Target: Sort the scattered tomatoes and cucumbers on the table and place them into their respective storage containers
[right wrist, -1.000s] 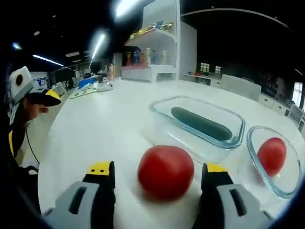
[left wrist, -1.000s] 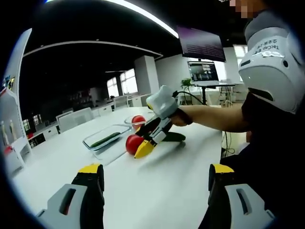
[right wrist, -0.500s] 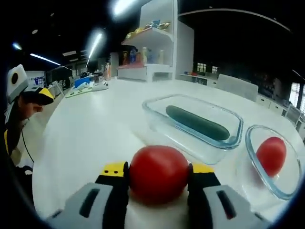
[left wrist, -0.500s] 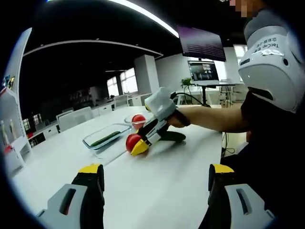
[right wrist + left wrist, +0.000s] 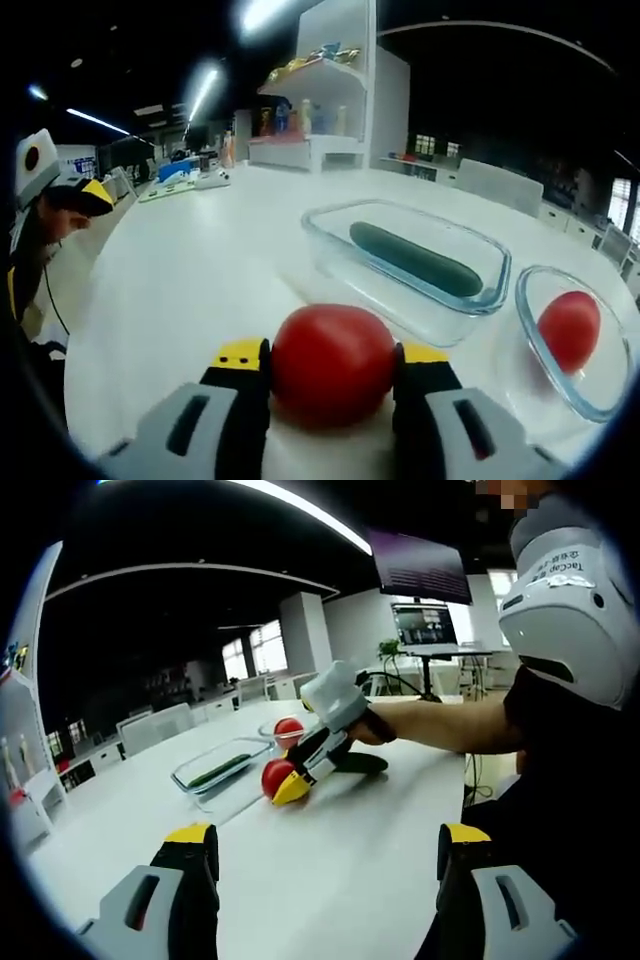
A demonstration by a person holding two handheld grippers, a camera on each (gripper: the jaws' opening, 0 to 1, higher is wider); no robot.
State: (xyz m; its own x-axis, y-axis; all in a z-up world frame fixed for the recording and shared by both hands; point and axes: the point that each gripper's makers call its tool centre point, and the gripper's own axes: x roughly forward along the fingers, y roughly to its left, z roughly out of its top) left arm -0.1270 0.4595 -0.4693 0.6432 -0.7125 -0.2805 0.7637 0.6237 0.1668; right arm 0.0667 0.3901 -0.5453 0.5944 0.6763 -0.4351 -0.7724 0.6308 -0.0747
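White table (image 5: 200, 270): right gripper (image 5: 332, 362) clamps tomato (image 5: 333, 365); "TacCap" on elbow pad (image 5: 565, 605)

Glossy smooth tomato (image 5: 333, 364); clear glass dishes (image 5: 405, 262); matt white table (image 5: 200, 270).

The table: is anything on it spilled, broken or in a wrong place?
Nothing stands out. A cucumber lies in the long glass dish, a tomato in the round glass bowl. The right gripper grips another tomato. One cucumber waits on the table.
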